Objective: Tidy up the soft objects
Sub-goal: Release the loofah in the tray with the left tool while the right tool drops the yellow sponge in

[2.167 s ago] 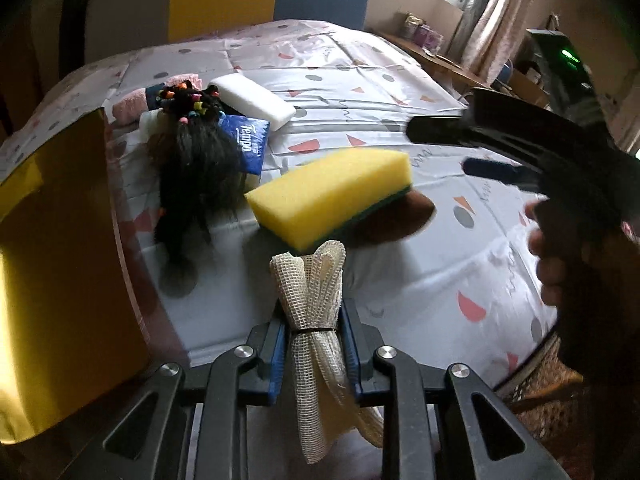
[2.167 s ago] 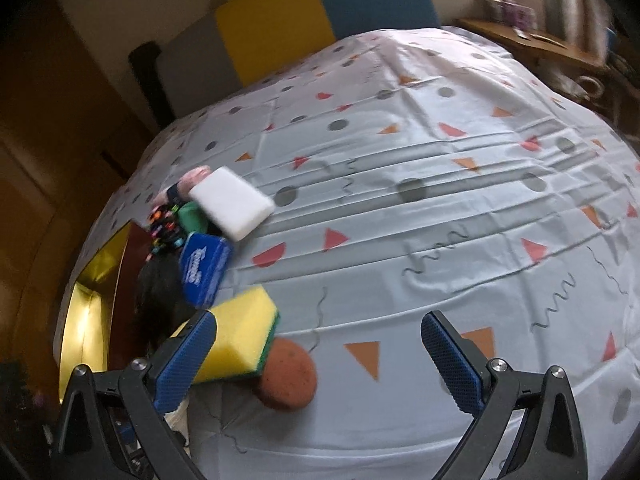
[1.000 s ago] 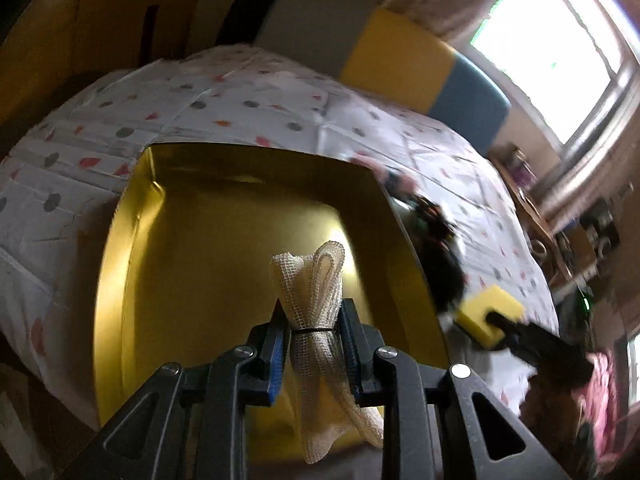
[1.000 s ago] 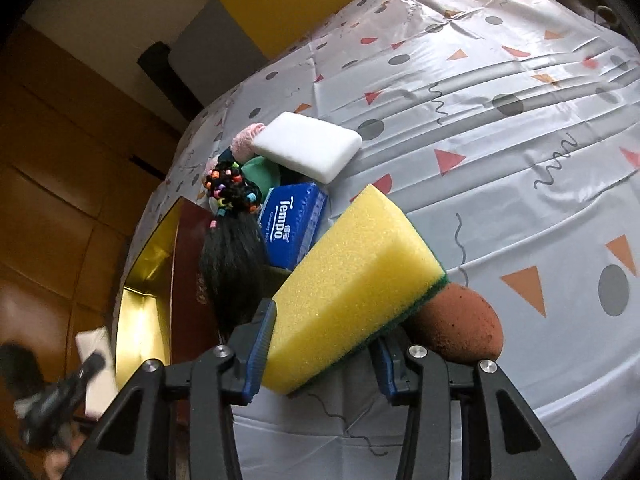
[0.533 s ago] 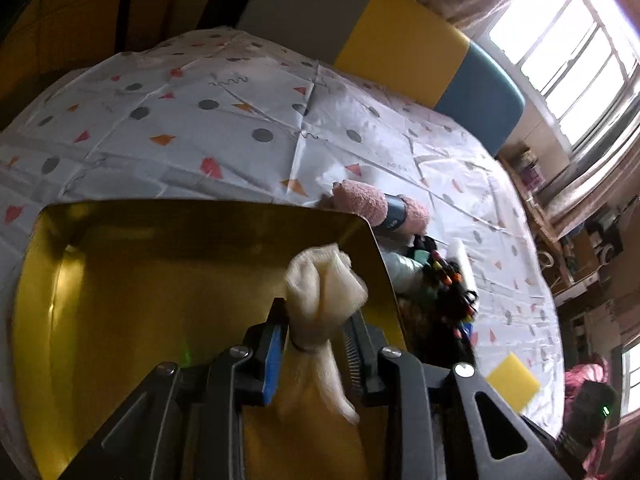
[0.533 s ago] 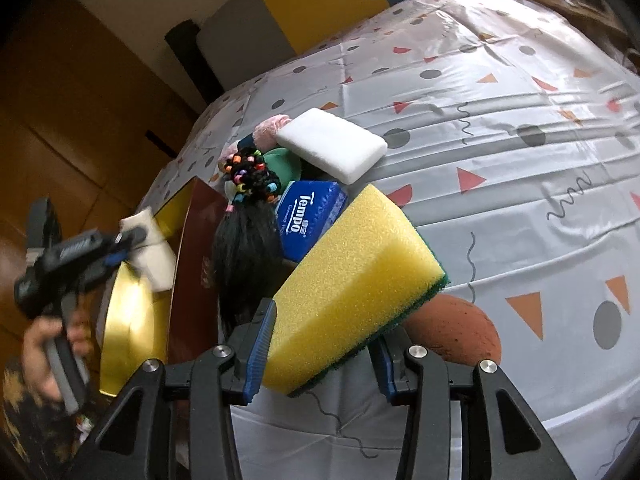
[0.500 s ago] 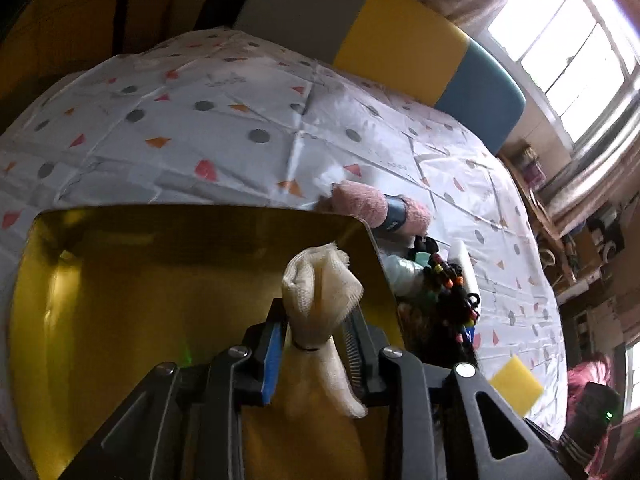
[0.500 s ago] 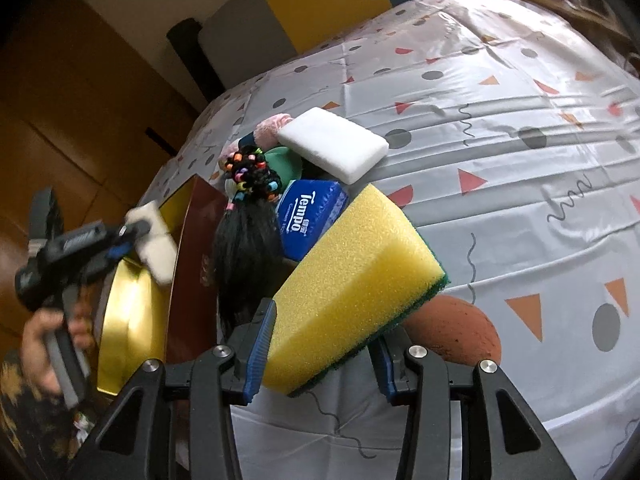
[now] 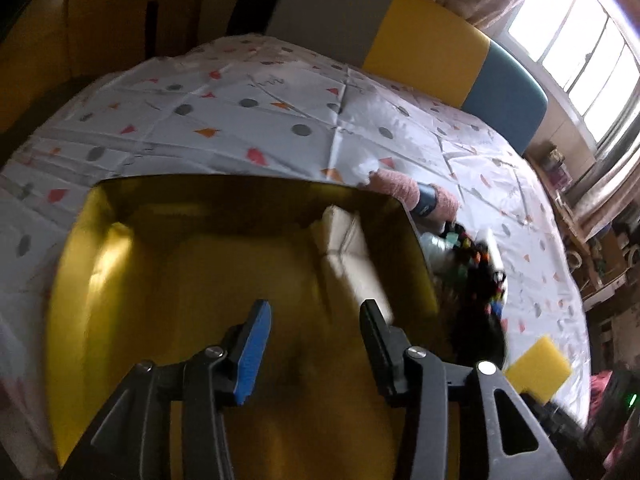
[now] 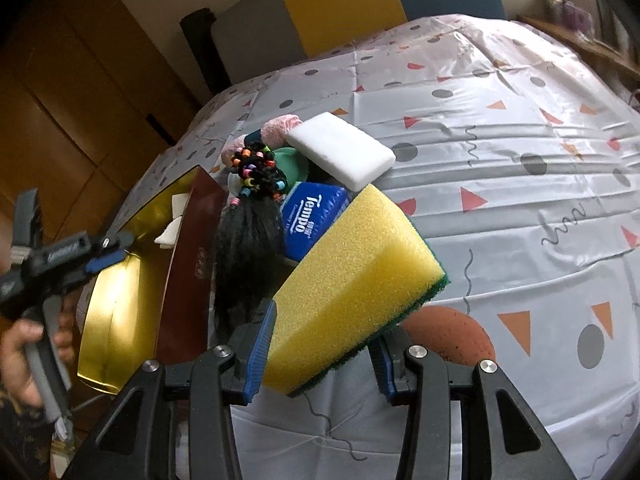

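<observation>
My left gripper [image 9: 312, 336] is open and empty above the gold tray [image 9: 100, 272]. A cream mesh cloth [image 9: 352, 264] lies in the tray near its far right corner, ahead of the fingers; it also shows in the right wrist view [image 10: 172, 228]. My right gripper [image 10: 324, 352] is shut on a yellow sponge with a green back [image 10: 352, 288], held above the table. The sponge also shows at the right of the left wrist view [image 9: 538, 368]. The left gripper appears in the right wrist view [image 10: 108, 256] over the tray [image 10: 112, 312].
Beside the tray lie a black hair piece with coloured beads [image 10: 248, 240], a blue Tempo tissue pack [image 10: 312, 220], a white foam block [image 10: 340, 152], a pink yarn roll [image 9: 416, 196] and a brown round sponge [image 10: 448, 332]. A patterned white cloth [image 10: 520, 200] covers the table.
My left gripper has opened and let go of the mesh cloth, which now lies in the tray. My right gripper still holds the yellow sponge in about the same place.
</observation>
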Available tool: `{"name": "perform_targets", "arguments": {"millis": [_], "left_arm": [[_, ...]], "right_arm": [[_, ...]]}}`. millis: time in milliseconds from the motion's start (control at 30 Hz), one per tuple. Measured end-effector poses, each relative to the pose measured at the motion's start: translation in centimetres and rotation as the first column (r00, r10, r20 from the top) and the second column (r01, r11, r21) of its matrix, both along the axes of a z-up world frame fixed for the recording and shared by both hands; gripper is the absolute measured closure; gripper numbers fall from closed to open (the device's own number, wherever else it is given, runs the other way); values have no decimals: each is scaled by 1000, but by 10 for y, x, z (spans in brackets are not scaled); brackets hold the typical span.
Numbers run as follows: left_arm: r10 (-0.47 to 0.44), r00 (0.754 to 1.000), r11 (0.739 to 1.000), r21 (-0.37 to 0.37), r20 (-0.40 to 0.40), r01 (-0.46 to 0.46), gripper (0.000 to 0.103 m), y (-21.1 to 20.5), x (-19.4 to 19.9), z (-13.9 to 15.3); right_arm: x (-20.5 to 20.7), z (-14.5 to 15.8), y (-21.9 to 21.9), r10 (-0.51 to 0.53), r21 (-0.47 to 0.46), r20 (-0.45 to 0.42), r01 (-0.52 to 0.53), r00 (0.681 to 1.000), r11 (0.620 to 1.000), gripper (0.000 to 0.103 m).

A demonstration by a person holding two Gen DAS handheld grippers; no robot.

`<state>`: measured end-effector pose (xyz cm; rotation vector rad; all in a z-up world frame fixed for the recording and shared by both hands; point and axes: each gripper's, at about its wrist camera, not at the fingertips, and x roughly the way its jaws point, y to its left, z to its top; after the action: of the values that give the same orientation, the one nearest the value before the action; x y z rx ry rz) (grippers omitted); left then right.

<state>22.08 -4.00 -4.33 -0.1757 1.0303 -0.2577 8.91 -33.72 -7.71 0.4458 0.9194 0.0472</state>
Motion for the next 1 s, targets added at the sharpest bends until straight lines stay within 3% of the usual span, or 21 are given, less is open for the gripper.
{"name": "perform_targets", "arguments": {"millis": [167,467,667,767,1000], "left_arm": [[-5,998,997,77,69,-1,56,11,-45,10],[16,993,996,91,117,-27,55,34,-105,16],[34,992,994,102,123,-47,55,45,-122,16],[45,991,993,99,124,-57,55,50,-128,15],[63,992,994,82,112,-73,55,59,-130,12]], "right_arm": [[-2,9,8,29,-36,11,-28,1000,999,58],[-1,34,42,141,-58,51,-138,989,989,58],[0,47,81,280,-44,71,-277,957,960,58],[4,51,100,350,-27,70,-349,934,937,69],[18,59,119,386,-99,45,-380,922,920,73]]}}
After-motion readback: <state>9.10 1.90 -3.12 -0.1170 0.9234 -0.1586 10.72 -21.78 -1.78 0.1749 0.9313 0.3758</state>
